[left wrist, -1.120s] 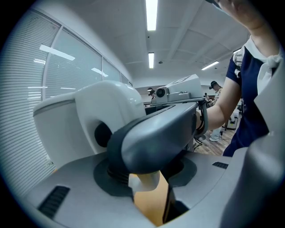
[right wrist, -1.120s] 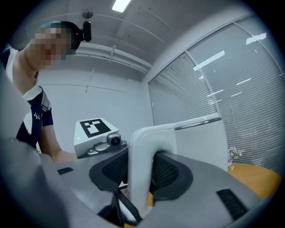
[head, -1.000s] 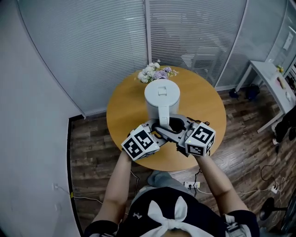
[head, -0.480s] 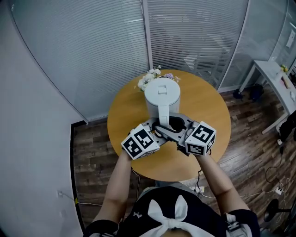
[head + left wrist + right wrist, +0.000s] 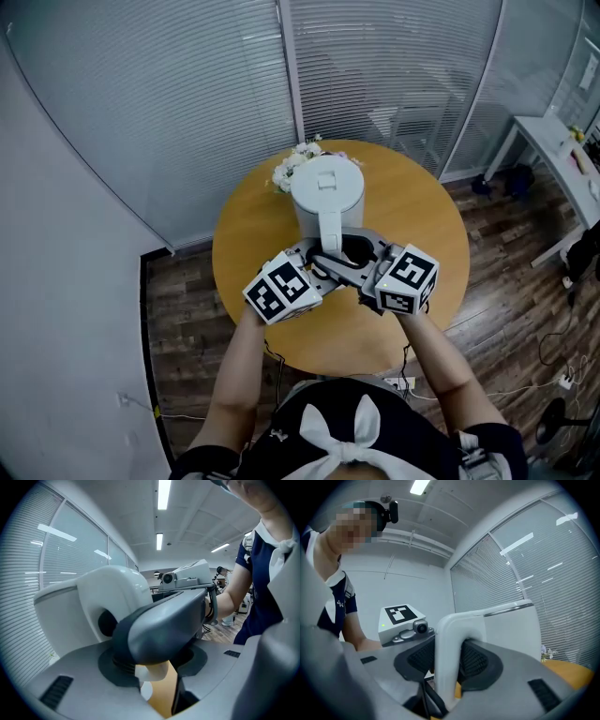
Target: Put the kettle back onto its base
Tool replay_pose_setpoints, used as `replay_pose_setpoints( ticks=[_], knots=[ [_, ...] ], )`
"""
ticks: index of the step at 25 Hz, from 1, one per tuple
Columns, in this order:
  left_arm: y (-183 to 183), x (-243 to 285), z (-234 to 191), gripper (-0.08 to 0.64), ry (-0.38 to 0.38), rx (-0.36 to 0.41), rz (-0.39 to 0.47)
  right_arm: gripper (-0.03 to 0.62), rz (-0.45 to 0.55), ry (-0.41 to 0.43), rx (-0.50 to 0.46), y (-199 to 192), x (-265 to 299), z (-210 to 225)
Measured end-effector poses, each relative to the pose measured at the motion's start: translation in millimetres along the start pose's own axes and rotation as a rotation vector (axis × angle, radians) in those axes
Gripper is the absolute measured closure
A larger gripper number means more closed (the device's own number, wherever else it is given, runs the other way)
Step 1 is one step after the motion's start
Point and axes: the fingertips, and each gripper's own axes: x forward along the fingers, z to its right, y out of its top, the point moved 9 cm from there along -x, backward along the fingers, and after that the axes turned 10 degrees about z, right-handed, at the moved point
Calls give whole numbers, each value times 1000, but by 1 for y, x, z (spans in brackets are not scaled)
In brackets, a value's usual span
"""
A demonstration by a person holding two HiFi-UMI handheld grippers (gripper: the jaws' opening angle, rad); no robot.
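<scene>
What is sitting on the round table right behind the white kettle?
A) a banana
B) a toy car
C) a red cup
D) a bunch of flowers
D: a small bunch of flowers sits at the far edge of the round table, just behind the white kettle.
</scene>
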Motion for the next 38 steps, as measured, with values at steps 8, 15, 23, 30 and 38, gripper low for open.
replay_pose_setpoints(
  ticks=[8,15,23,30,38],
  knots=[
    [-10,8,-10,376,-13,-24,-11,417,-11,-4,29,-10,2,13],
    [-17,12,-14,376,-22,-40,-19,417,-23,-22,51,-20,1,19],
    [-31,17,-18,376,-41,-65,-33,417,-35,-35,75,-33,2,24],
    [-43,23,-20,376,-61,-86,-43,417,-48,-50,99,-45,1,29],
    [-52,29,-23,376,-78,-102,-53,417,-67,-70,121,-55,-1,34]
  ],
)
